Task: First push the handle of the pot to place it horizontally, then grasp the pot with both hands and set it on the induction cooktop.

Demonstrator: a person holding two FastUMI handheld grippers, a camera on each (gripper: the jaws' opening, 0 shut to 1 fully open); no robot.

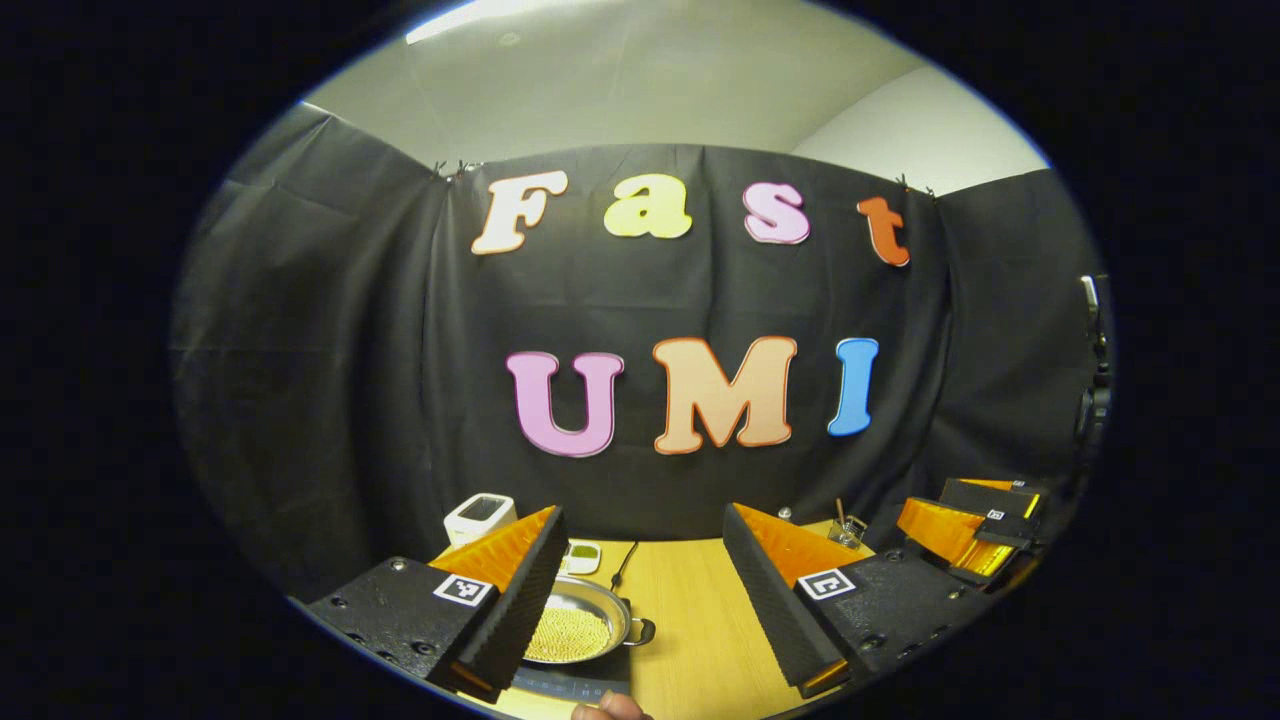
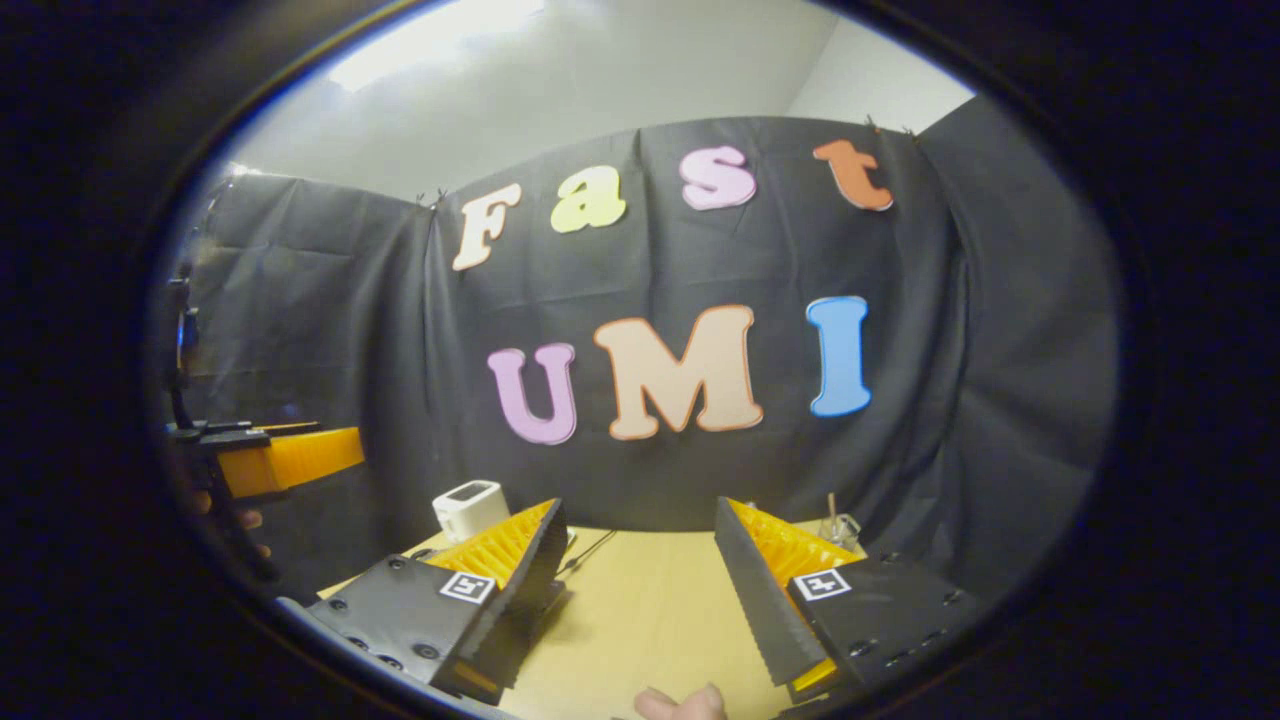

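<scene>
1. The shallow round silver metal pot (image 1: 572,628), holding a bed of small yellow grains, lies at about 7 o'clock in the left gripper view, partly hidden behind that gripper's own left finger; a small loop handle (image 1: 640,631) sticks out at the pot's 3 o'clock side
2. It appears to rest on a dark flat panel with faint markings (image 1: 570,684), which I judge to be the induction cooktop; if so, the setting-down looks done, though the handle's exact alignment is hard to tell
3. The left gripper (image 1: 640,585) is raised above the pale wooden table (image 1: 690,610), its black ridged fingers spread wide with nothing between them
4. The right gripper (image 2: 635,580) is likewise spread wide and empty over bare tabletop; it also shows at 4 o'clock in the left gripper view
5. Farther out: a small white box-shaped device (image 1: 480,515) at the table's far edge, a thin black cable (image 1: 622,568) and a small clear glass holder with a stick (image 1: 845,527)
6. Judged from this, little seems left beyond drawing both grippers away
</scene>
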